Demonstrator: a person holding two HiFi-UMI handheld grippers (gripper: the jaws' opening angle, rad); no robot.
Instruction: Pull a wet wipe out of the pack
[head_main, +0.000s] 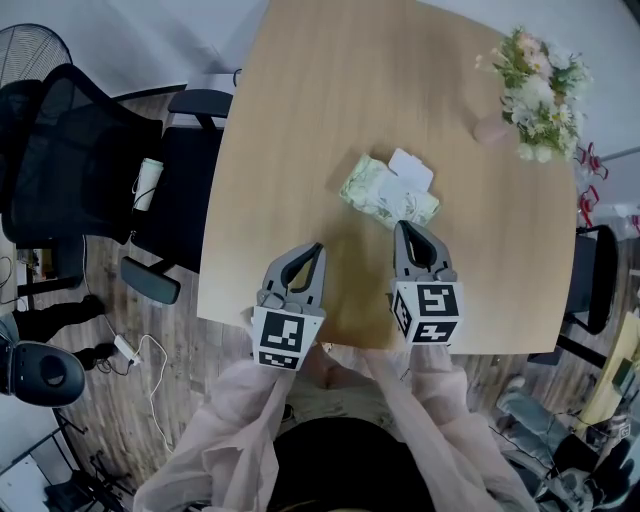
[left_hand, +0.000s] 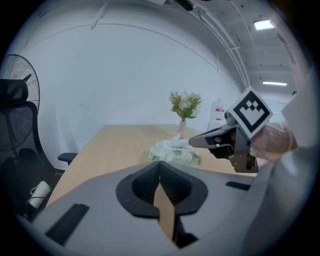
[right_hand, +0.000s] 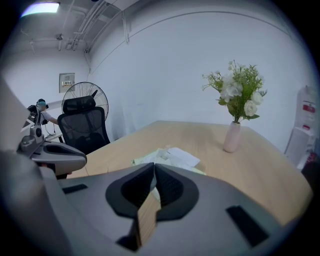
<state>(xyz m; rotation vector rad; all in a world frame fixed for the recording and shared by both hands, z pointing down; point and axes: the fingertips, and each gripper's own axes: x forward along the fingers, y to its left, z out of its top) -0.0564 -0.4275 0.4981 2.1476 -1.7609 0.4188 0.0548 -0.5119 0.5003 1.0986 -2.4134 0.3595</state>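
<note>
The wet wipe pack (head_main: 386, 195), pale green with a floral print, lies in the middle of the wooden table (head_main: 300, 120), its white flap (head_main: 411, 168) lifted open. Both grippers hover over the near part of the table, pointing at the pack. My right gripper (head_main: 402, 226) is shut and empty, its tip just short of the pack's near edge. My left gripper (head_main: 318, 247) is shut too, empty, and lies to the left and farther back. The pack (left_hand: 175, 152) shows ahead in the left gripper view beside the right gripper (left_hand: 192, 142). In the right gripper view the pack (right_hand: 167, 157) lies straight beyond the closed jaws.
A pink vase of white flowers (head_main: 538, 95) stands at the table's far right corner. A black office chair (head_main: 90, 170) and a fan (head_main: 30, 50) stand left of the table. The table's near edge (head_main: 300, 330) runs just under the grippers.
</note>
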